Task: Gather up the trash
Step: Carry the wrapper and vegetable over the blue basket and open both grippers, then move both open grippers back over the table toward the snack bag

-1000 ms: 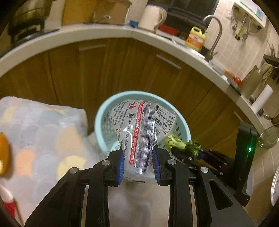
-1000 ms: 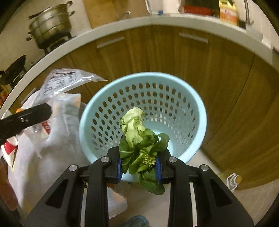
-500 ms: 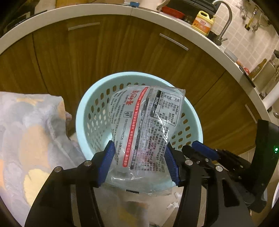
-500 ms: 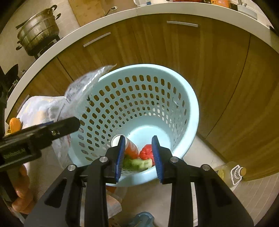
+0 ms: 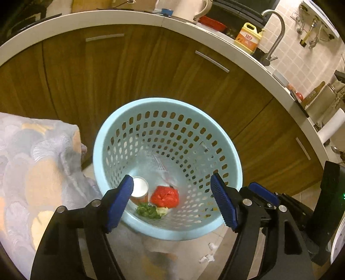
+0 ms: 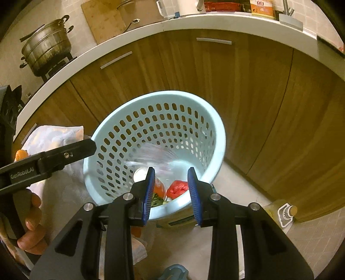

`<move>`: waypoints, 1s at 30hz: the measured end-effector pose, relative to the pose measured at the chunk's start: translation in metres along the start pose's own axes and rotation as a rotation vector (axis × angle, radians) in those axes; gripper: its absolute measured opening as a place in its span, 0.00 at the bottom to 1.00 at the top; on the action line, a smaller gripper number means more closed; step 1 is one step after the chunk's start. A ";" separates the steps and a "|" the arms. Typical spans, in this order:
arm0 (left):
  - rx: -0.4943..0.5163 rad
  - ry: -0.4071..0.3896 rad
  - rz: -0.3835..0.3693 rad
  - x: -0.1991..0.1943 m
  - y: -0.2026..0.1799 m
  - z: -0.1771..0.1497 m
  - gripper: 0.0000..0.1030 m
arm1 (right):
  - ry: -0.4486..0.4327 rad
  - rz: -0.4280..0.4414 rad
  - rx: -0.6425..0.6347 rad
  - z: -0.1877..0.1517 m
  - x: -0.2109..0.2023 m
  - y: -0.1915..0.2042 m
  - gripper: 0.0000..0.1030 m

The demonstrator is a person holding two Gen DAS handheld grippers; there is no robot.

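Observation:
A light-blue perforated basket [image 5: 168, 101] [image 6: 172, 93] stands on the floor against wooden cabinets. Inside lie a can with a white top [image 5: 140, 187], a red crumpled wad [image 5: 165, 197] and green leaves [image 5: 147, 211]. A clear plastic bag [image 5: 159, 163] [image 6: 155, 155] shows as a blur against the basket's inner wall. My left gripper [image 5: 172, 181] hovers over the near rim, its jaws opening, with nothing between them. My right gripper [image 6: 171, 170] stands open at the near rim, jaws a small way apart and empty. Its fingers [image 5: 262, 195] show to the right in the left wrist view.
A patterned cloth [image 5: 38, 172] lies left of the basket. Paper scraps [image 5: 207, 256] and a bottle [image 6: 284, 212] are on the floor. A white countertop [image 5: 129, 18] carries a pot [image 6: 47, 47] and a yellow jug [image 5: 248, 38]. A hand [image 6: 32, 224] holds the left gripper.
The left jaws spread and let go of the plastic bag, which dropped into the basket. The right gripper released the greens, which now lie at the bottom. Both grippers came closer over the rim.

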State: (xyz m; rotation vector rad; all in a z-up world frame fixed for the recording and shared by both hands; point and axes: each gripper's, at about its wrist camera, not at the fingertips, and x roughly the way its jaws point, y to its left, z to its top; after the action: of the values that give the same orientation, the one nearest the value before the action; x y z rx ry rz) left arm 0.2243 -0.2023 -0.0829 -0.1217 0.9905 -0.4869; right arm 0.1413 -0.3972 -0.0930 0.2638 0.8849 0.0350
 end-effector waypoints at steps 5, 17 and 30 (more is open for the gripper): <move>0.003 -0.079 0.025 -0.033 -0.001 -0.011 0.70 | -0.038 0.012 -0.046 0.001 -0.019 0.017 0.28; -0.109 -0.319 0.234 -0.183 0.041 -0.081 0.70 | -0.134 0.241 -0.267 -0.016 -0.074 0.132 0.27; -0.404 -0.378 0.529 -0.303 0.157 -0.194 0.72 | -0.065 0.392 -0.511 -0.082 -0.064 0.269 0.28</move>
State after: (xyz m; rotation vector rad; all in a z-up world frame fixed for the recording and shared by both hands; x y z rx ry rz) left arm -0.0200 0.0954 -0.0050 -0.2923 0.6976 0.2218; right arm 0.0585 -0.1280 -0.0284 -0.0438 0.7213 0.6054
